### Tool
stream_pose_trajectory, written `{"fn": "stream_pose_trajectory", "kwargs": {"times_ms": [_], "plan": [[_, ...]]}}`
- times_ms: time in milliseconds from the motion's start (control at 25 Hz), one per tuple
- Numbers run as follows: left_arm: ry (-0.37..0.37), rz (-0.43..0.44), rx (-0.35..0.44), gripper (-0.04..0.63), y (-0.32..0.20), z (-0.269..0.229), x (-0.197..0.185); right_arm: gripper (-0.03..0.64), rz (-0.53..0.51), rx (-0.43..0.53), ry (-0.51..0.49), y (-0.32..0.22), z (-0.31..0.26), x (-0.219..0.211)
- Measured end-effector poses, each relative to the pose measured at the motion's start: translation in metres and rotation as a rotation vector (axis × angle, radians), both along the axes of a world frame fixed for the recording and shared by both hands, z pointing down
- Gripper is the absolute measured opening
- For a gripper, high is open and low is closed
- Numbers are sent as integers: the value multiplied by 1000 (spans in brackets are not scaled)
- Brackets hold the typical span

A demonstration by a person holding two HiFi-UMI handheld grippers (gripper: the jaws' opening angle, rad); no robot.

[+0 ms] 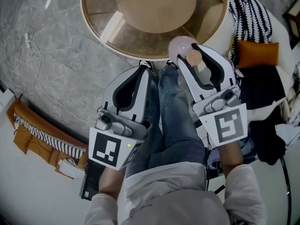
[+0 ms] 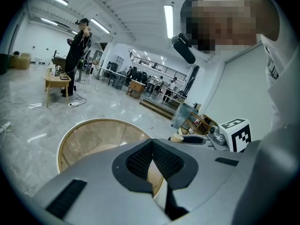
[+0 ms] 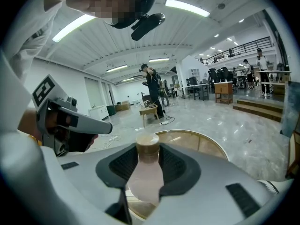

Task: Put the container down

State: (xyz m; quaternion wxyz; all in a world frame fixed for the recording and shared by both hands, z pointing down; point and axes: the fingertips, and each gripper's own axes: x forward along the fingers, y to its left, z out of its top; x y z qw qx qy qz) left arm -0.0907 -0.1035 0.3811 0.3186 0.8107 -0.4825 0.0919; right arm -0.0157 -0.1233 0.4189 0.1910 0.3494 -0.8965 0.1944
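Pink translucent container [image 3: 143, 177], tan cap up, clamped in right gripper [image 1: 190, 55] near table rim | left gripper [image 1: 144, 69] jaws pressed together, empty | advice: lower upright onto round glass table [image 1: 104, 41], release once seated.

The setting was a big open lab or workshop hall: a polished grey stone floor [image 2: 28, 121] ran beneath a white ribbed ceiling [image 3: 140, 46] hung with long strip lights [image 3: 186, 7]. A railed mezzanine [image 3: 248, 48] overlooked rows of wooden desks [image 3: 224, 86] with people at them, while a dark-clothed person [image 2: 77, 55] stood beside a small wooden table [image 2: 56, 83].
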Motion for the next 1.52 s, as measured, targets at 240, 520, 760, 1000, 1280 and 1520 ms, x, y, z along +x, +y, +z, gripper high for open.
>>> {"fn": "stream_pose_trajectory", "kwargs": {"times_ms": [240, 520, 760, 1000, 1280, 1520], "plan": [[-32, -27, -35, 18, 2, 16, -1, 146, -17, -11, 6, -2, 16, 2], [-41, -9, -38, 18, -3, 24, 9, 146, -39, -17, 8, -5, 29, 2], [-21, -21, -27, 18, -5, 23, 18, 146, -56, -25, 20, -4, 41, 5], [-57, 3, -45, 18, -4, 37, 26, 146, -61, -23, 15, -7, 52, 8], [-42, -25, -45, 18, -11, 50, 24, 147, -61, -15, 18, -11, 63, 6], [-70, 0, -53, 18, -11, 63, 26, 146, -48, -19, 21, -11, 72, 9]]}}
